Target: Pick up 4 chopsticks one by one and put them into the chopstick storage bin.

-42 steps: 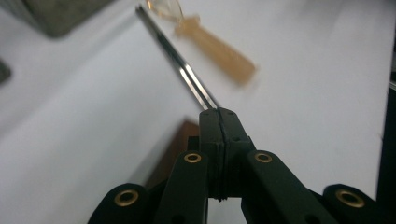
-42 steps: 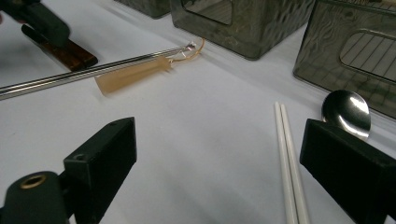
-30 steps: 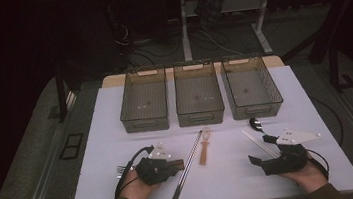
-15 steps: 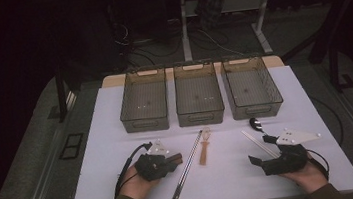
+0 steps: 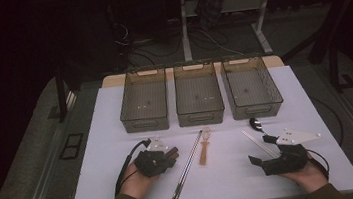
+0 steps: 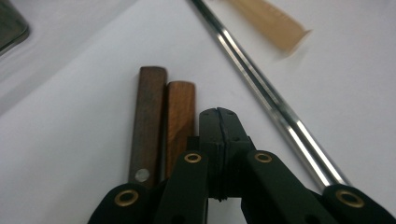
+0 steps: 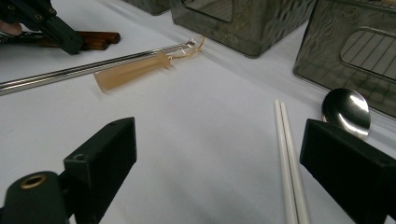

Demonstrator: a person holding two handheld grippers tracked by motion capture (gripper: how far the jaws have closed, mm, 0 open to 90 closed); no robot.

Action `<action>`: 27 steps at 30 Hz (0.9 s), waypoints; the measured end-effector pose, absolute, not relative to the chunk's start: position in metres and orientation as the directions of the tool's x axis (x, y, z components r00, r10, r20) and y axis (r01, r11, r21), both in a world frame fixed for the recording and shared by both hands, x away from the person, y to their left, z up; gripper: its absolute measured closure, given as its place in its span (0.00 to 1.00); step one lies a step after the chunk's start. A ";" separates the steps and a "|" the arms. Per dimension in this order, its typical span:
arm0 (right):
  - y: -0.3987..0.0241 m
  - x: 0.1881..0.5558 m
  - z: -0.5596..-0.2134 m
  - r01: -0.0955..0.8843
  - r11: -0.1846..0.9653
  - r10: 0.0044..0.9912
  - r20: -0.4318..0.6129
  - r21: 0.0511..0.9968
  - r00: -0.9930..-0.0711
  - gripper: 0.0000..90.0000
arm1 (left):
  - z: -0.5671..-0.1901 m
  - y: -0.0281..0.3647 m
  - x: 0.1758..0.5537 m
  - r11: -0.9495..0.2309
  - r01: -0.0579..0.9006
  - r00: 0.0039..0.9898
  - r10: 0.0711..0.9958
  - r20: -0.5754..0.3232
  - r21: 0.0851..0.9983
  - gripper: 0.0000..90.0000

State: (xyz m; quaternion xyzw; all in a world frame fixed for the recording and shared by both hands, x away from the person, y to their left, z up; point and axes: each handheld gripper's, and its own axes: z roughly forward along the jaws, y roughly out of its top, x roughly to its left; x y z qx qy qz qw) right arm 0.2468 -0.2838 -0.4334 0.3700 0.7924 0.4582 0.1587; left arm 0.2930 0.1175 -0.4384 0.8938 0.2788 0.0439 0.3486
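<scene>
Left gripper view: my left gripper (image 6: 219, 114) fingers pressed together, empty.
Wooden handles (image 6: 161, 116): on the counter (image 5: 118, 136), touching that gripper's left side, long axis parallel.
Right gripper (image 7: 219, 154): fingers wide apart, empty, farther from the handles.

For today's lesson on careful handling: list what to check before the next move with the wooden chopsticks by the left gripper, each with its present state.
1. Left gripper shut, nothing between its jaws: ok.
2. Wooden chopsticks lying side by side beside it, not gripped: ok.
3. Steel chopsticks apart from them: ok.
4. Right gripper open, holding nothing: ok.
5. Three bins empty: cannot tell.
</scene>
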 end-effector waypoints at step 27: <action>-0.284 0.247 -0.433 0.441 0.307 0.734 0.086 0.843 -0.674 0.12 | -0.443 0.051 0.307 -0.580 0.482 0.804 0.590 -0.069 0.657 0.75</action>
